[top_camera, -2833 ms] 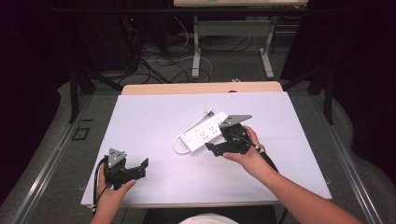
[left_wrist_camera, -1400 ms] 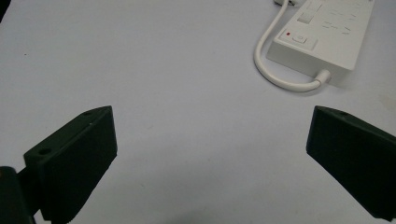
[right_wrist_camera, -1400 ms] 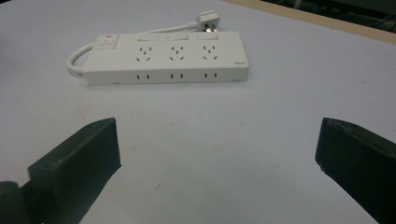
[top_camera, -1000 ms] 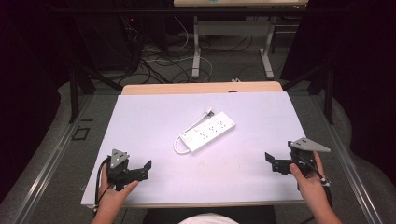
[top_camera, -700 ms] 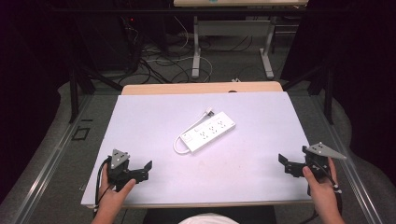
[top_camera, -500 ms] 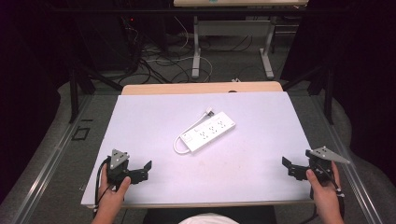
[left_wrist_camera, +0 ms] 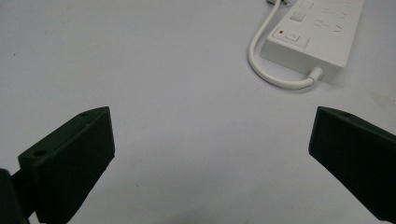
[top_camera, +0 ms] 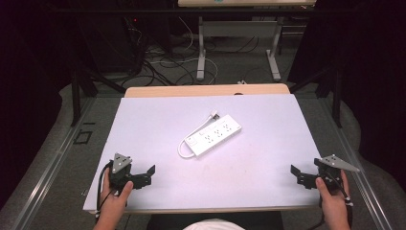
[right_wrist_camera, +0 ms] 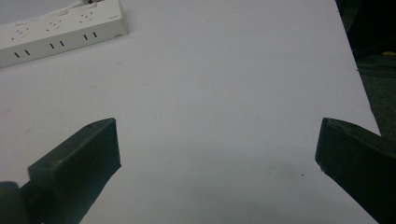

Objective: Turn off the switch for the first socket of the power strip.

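The left gripper (top_camera: pixel 143 176) and right gripper (top_camera: pixel 301 174) sat at the near corners of the table (top_camera: pixel 268 120), jaws spread wide and empty. The white power strip (top_camera: pixel 213 136) lay mid-table (cord looped beside it), apparently placed; nothing seemed left to do.

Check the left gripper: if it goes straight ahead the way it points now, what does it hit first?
Probably the white power strip, at its switch end with the looped cord. The left gripper is open over bare table; the strip sits slightly right of centre, so it might just clip it.
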The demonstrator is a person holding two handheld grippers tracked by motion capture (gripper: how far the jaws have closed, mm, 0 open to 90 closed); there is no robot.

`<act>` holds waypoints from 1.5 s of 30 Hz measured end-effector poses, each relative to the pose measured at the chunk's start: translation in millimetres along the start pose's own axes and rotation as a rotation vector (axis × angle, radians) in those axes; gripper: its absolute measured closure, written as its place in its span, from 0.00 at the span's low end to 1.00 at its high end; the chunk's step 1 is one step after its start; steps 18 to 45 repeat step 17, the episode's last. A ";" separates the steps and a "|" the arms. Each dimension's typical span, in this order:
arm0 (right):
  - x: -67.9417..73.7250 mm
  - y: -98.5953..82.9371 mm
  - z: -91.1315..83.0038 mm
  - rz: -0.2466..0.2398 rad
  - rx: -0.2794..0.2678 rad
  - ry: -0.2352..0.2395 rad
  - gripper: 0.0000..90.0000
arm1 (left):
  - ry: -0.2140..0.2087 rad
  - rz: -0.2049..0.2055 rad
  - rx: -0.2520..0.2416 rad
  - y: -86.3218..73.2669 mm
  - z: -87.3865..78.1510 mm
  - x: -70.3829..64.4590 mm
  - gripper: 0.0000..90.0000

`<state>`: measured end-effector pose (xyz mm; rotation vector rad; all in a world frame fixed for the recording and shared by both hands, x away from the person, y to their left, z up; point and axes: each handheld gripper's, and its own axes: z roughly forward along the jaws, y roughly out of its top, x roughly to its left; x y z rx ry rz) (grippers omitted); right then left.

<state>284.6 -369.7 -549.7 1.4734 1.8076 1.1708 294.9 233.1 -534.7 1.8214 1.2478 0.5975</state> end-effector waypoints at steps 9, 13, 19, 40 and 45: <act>-1.6 -2.5 -0.7 0.019 0.029 0.010 0.00 | 0.005 -0.005 0.006 0.2 0.6 1.8 0.00; -1.1 -2.9 -0.1 0.013 0.014 0.003 0.00 | 0.004 -0.007 0.005 0.7 0.3 2.2 0.00; -2.4 -2.5 -1.8 0.011 0.016 -0.001 0.00 | 0.004 -0.009 0.001 1.3 0.4 2.1 0.00; -2.4 -2.5 -1.8 0.011 0.016 -0.001 0.00 | 0.004 -0.009 0.001 1.3 0.4 2.1 0.00; -2.4 -2.5 -1.8 0.011 0.016 -0.001 0.00 | 0.004 -0.009 0.001 1.3 0.4 2.1 0.00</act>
